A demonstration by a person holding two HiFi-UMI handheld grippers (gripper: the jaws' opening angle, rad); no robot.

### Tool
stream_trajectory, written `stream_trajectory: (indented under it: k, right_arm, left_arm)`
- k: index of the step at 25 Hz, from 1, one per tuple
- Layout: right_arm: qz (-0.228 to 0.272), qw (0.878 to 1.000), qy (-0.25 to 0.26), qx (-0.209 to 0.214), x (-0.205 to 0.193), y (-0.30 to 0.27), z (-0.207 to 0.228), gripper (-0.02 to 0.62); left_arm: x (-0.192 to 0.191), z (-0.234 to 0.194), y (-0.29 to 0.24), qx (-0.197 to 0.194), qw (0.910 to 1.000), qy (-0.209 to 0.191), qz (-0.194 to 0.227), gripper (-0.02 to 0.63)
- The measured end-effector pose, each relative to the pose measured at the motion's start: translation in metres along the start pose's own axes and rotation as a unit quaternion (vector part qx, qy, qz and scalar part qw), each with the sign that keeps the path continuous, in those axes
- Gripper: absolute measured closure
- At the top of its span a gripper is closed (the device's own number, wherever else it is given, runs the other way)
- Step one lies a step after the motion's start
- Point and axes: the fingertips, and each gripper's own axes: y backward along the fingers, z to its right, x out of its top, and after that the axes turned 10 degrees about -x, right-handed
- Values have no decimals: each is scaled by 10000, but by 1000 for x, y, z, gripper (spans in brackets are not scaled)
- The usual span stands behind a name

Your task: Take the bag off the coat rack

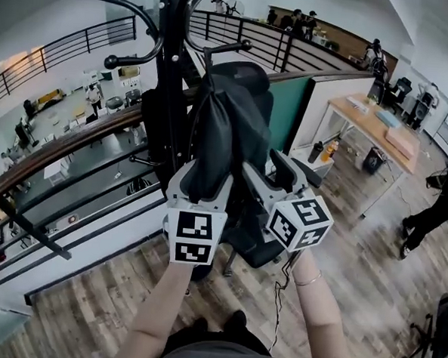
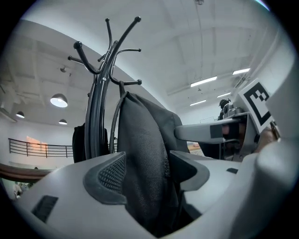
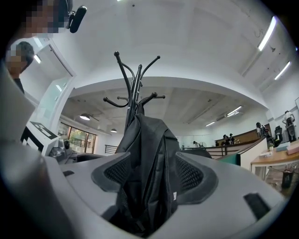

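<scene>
Nearest the camera, the left gripper (image 1: 201, 177) and the right gripper (image 1: 268, 177) are held level, side by side in front of the black metal coat rack (image 1: 171, 58). Both sets of jaws stand wide. Each gripper view shows a fold of the soft black woven-fabric bag (image 1: 227, 129) filling the gap between the ribbed pads. As far as I can judge, neither pair is pinching it.

The bag hangs against the coat rack's pole on the side facing the grippers. A thin top loop (image 1: 208, 60) is caught over one of the lower hooks.

The cloth droops in long creases and looks slack rather than stuffed. I expect it to be light to middling in weight, limp and quick to fold, and its coarse weave should not slip between the pads. A pinch low on the body would probably only bunch the fabric. A grip high on both sides, close under the loop, should let it be raised until the loop clears the hook's knobbed tip. The coat rack may rock if the bag is dragged sideways.

A black office chair (image 1: 245, 74) stands just behind the coat rack. Farther off are a dark railing (image 1: 81, 41) and, well to the right, a pale wooden bench (image 1: 367, 123).
</scene>
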Motion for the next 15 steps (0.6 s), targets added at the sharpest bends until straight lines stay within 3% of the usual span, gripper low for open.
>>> stream_trajectory:
  k: [6,15]
  right_arm:
    - [-120,9985,88,526,-5,-21,-10,296]
    - [-218,9921,229,1211,-12,-43,-19,324]
  left_arm:
    - [-7,-16,9,529,9984,119,-131,325]
    - [-12,-30,6,904,9951,248,-330,328]
